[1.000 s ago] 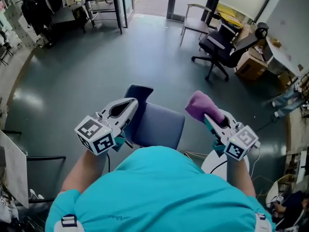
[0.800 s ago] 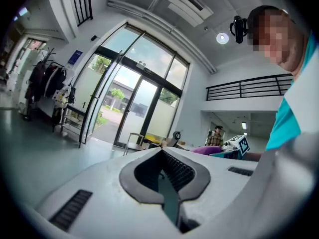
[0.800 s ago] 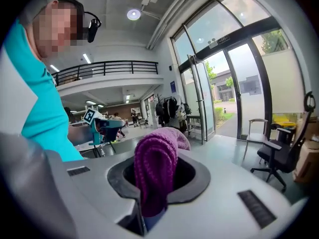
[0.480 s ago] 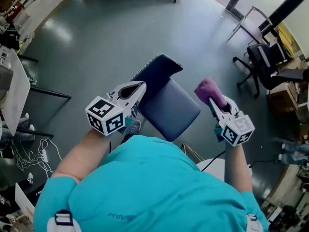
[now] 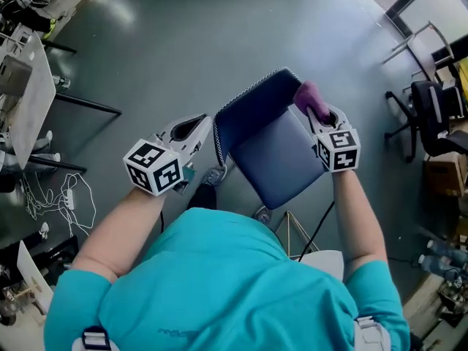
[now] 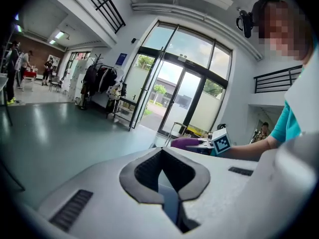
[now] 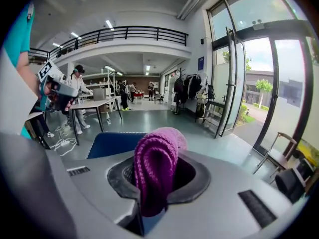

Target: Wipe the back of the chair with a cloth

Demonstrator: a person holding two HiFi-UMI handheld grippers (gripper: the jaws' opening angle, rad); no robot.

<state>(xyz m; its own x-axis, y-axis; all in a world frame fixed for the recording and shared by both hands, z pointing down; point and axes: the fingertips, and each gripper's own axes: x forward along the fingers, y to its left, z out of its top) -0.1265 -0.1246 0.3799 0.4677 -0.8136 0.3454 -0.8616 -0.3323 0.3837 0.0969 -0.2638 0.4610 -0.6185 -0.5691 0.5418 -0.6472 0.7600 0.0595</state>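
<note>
The chair stands on the floor in front of me, with a navy back [image 5: 252, 107] and a blue-grey seat [image 5: 281, 159]. My right gripper [image 5: 319, 110] is shut on a purple cloth [image 5: 308, 96]. The cloth lies at the right end of the back's top edge. In the right gripper view the cloth [image 7: 155, 171] bulges up out of the right gripper [image 7: 149, 185], with the blue back [image 7: 115, 144] just beyond. My left gripper [image 5: 206, 123] is shut with nothing in it, close beside the back's left edge. The left gripper [image 6: 163, 179] view shows its pads meeting, and the cloth [image 6: 185, 143] beyond.
A white table [image 5: 29, 86] and loose cables [image 5: 69, 196] lie on the left. A black office chair [image 5: 433, 115] and a metal-framed chair [image 5: 418, 44] stand at the far right. A white object [image 5: 322, 260] sits by my right elbow. People stand at tables [image 7: 94, 103] beyond the chair.
My right gripper has carried the cloth forward and left, from beside the seat to the right end of the back's top edge. The left gripper stays beside the back's left edge. My head view has turned.
</note>
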